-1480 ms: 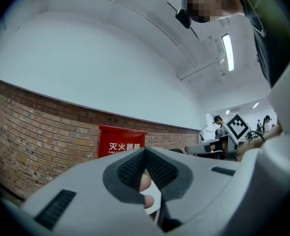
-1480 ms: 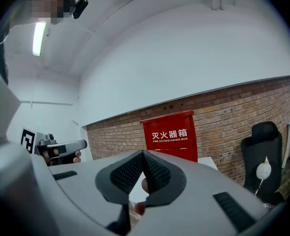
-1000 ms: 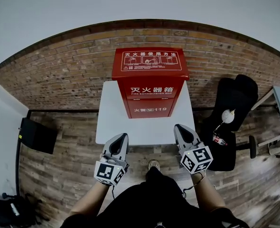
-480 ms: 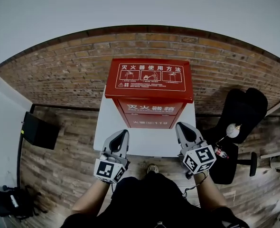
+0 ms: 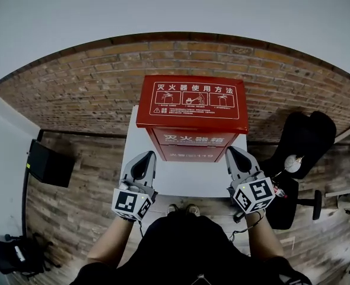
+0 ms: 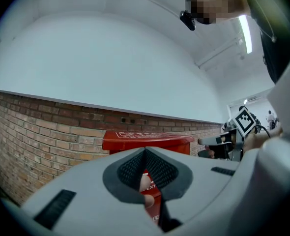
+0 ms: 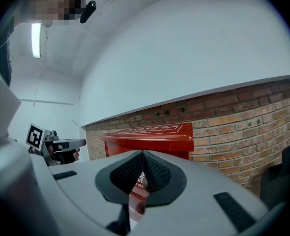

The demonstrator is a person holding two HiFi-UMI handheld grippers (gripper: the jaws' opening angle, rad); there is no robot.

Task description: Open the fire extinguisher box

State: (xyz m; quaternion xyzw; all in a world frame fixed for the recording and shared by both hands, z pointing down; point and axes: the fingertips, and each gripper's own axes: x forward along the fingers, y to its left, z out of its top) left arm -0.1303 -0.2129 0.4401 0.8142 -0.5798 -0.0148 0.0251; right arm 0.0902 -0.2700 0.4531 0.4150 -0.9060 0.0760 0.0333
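A red fire extinguisher box (image 5: 191, 114) with white print on its closed lid stands on a white table (image 5: 181, 177) against a brick wall. In both gripper views the fire extinguisher box (image 6: 147, 142) (image 7: 155, 135) shows straight ahead beyond the jaws. My left gripper (image 5: 146, 157) hovers over the table's front left, short of the box, shut with nothing in it. My right gripper (image 5: 231, 152) is at the box's lower right front corner, also shut and empty; whether it touches the box I cannot tell.
A brick wall (image 5: 74, 94) runs behind the box. A black chair (image 5: 302, 141) with a bottle stands at the right. A black case (image 5: 47, 166) lies on the wood floor at the left, and a black bag (image 5: 9, 255) at the lower left.
The view has drawn closer to the box, which now looks larger. Both grippers have come forward and slightly apart, the tips now flanking the box's lower front.
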